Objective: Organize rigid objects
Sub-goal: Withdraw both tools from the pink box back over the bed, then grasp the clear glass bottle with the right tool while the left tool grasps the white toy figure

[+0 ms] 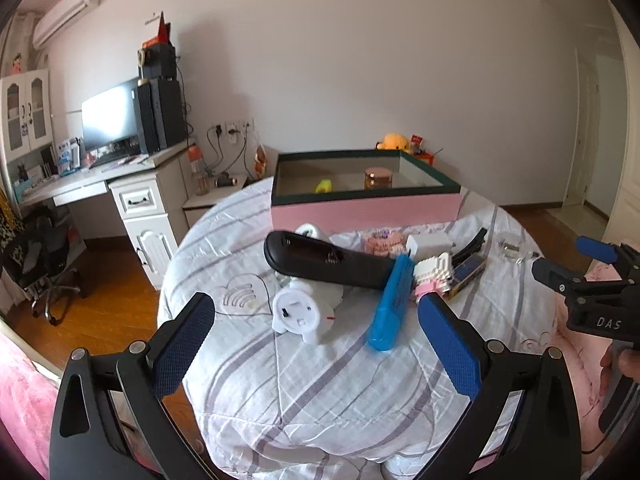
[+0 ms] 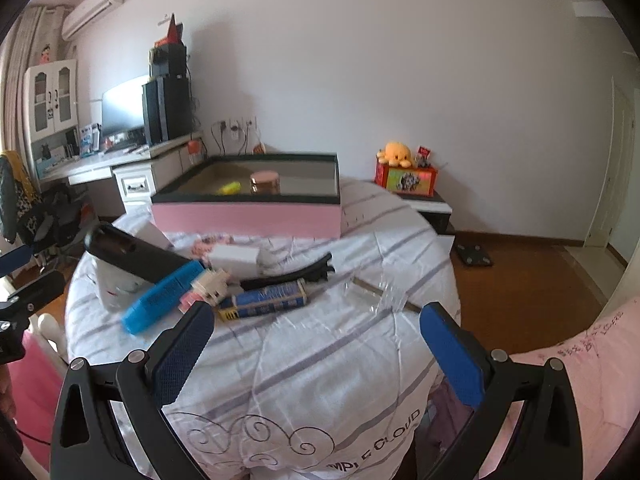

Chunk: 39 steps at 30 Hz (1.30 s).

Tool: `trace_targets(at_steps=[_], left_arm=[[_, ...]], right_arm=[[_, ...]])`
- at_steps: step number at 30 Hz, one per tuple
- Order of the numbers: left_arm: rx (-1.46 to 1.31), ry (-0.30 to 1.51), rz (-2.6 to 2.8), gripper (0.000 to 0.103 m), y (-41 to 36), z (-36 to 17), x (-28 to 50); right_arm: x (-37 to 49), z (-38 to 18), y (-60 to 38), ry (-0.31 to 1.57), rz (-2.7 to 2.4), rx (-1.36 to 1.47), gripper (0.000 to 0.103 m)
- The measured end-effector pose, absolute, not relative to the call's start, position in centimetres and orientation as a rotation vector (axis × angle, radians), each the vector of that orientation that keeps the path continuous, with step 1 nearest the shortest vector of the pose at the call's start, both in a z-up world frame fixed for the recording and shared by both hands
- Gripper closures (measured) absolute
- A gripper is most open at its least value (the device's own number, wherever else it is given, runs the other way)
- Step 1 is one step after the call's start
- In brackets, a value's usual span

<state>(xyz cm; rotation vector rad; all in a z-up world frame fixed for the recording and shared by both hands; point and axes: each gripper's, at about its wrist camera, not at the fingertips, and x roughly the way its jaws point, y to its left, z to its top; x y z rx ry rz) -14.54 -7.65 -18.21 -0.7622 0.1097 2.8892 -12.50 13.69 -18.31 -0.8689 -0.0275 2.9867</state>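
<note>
— Where are we?
— Picking, I'd judge: both grippers, left gripper [image 1: 316, 344] and right gripper [image 2: 316, 344], gape empty near the pile.
— Next?
— Probably the blue highlighter [image 1: 391, 305], near-centre, into the far pink box [image 1: 364, 210].

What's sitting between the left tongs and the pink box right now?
In the left wrist view, between the left tongs and the pink box lie a white toy, a blue case and a long black object.

Desk [image 1: 76, 184], monitor [image 1: 110, 114] — plush octopus [image 2: 396, 154].
</note>
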Motion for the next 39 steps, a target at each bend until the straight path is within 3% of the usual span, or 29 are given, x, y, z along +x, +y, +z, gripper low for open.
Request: trace_targets(at_steps=[21, 27, 30, 32, 39], left_arm=[[-0.947, 0.120, 2.899, 0.000, -8.5, -22.6, -19.1], [-0.971, 0.101, 2.896, 0.000, -8.7, -23.2, -19.9], [-0.981, 0.103, 2.893, 0.000, -8.6, -23.5, -20.2], [-0.979, 0.107, 2.896, 0.000, -8.6, -23.6, -20.2], [-0.962, 0.107, 2.911, 0.000, -8.6, -23.8, -20.5]], right_arm=[[-21.1, -23.4, 17.9, -0.013, 2.832, -1.094, 0.000], [-22.1, -23.6, 19.2, 0.078, 2.872, -1.095, 0.000], [-22.0, -23.7, 19.3, 0.085, 2.893, -1.077, 0.011], [-21.7, -23.6, 19.4, 0.088, 2.904, -1.061, 0.027], [-20.7, -23.2, 18.1, 0.100, 2.974, -1.056, 0.027]])
